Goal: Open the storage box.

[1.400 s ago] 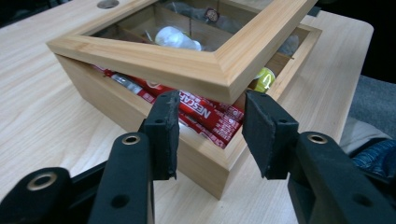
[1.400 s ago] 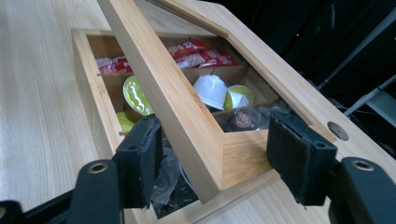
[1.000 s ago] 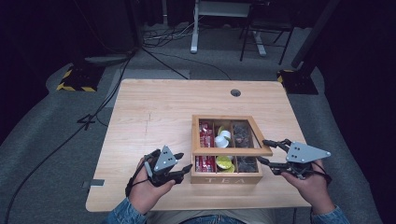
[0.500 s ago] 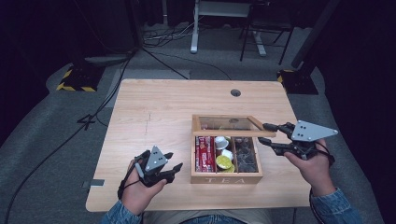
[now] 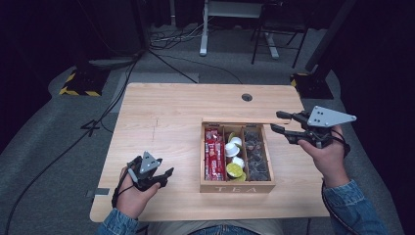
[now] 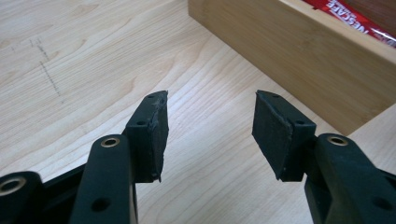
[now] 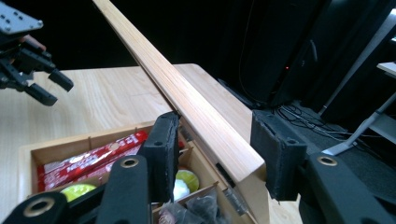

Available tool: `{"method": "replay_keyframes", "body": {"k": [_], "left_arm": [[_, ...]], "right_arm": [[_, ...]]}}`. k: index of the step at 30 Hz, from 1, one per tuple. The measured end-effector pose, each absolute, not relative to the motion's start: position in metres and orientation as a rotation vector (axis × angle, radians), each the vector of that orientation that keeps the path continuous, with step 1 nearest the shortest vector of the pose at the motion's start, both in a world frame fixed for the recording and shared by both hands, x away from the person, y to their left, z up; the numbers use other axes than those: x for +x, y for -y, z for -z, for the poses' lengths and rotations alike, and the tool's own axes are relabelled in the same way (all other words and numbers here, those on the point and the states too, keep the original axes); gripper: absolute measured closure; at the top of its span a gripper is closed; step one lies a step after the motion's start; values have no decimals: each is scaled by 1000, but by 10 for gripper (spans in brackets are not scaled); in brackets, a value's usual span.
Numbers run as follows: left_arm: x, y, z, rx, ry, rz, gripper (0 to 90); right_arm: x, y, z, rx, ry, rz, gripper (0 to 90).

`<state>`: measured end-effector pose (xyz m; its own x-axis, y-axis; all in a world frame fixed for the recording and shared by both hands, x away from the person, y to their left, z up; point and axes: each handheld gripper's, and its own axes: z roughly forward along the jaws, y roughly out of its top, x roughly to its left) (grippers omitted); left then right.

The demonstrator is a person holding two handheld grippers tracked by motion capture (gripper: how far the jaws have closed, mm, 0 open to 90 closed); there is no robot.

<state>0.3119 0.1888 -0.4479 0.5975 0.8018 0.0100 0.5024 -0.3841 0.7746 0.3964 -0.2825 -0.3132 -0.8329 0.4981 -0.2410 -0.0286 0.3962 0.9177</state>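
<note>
My right hand-held gripper [image 7: 212, 149] straddles the raised lid [image 7: 187, 100] of the tea box [image 5: 237, 186] near the table's [image 5: 166, 112] right edge, jaws closing lately. My left hand-held gripper [image 6: 208, 130] hangs released, lately widening, left of the box.

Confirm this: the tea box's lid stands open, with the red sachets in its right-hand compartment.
Not quite. The lid of the tea box does stand open, but the red sachets lie in the left-hand compartment, as the high view shows; the right-hand one holds dark packets.
</note>
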Motion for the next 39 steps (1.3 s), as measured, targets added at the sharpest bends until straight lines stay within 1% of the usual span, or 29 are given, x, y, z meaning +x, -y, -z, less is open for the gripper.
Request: {"method": "replay_keyframes", "body": {"k": [8, 12, 23, 39], "left_arm": [[319, -192, 453, 2075, -1030, -525, 451], [323, -193, 455, 2070, -1039, -525, 432], [346, -198, 461, 2074, -1033, -517, 387], [354, -204, 466, 2073, -1065, -498, 377]], "right_arm": [[409, 279, 304, 429, -2147, -1424, 519], [418, 278, 300, 455, -2136, -1434, 511], [440, 273, 289, 547, -2116, -1433, 482], [487, 263, 277, 694, -2096, -1428, 418]]}}
